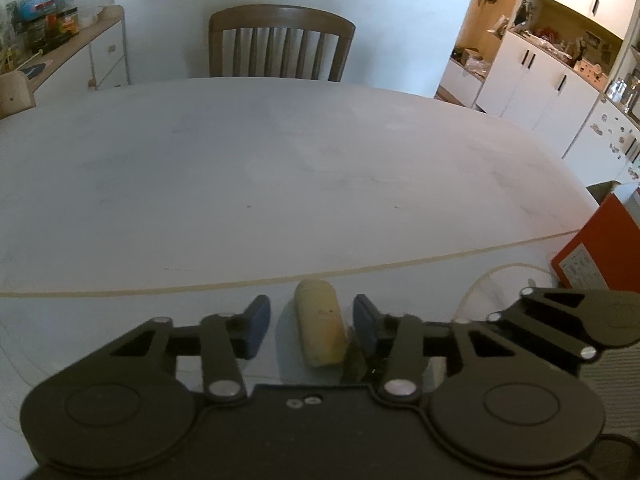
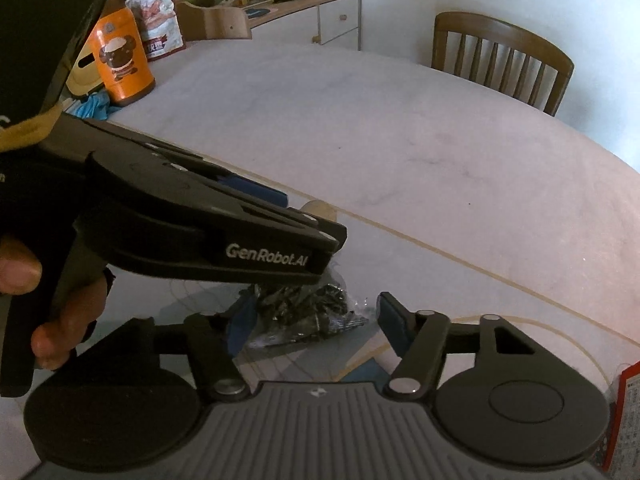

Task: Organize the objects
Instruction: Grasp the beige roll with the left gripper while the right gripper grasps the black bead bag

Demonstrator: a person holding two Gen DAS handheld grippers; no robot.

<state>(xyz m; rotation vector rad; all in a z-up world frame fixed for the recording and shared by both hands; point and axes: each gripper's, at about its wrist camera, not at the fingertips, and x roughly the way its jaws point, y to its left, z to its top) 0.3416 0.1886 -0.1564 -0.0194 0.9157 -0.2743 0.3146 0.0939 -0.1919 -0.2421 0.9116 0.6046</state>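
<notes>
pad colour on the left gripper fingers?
Dark blue pads on the left gripper; clearest in the left wrist view.

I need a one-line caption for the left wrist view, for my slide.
Open left gripper straddling a beige cylindrical object lying on the white table, wooden chair beyond.

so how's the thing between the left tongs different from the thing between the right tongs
The beige cylinder between the left tongs is one smooth, solid, rounded piece; the clear bag of black parts between the right tongs is crinkled, glossy and lumpy. The beige cylinder is pale and plain; the bag's contents are dark and many. Both lie on the table between open fingers, and neither looks gripped yet.
</notes>
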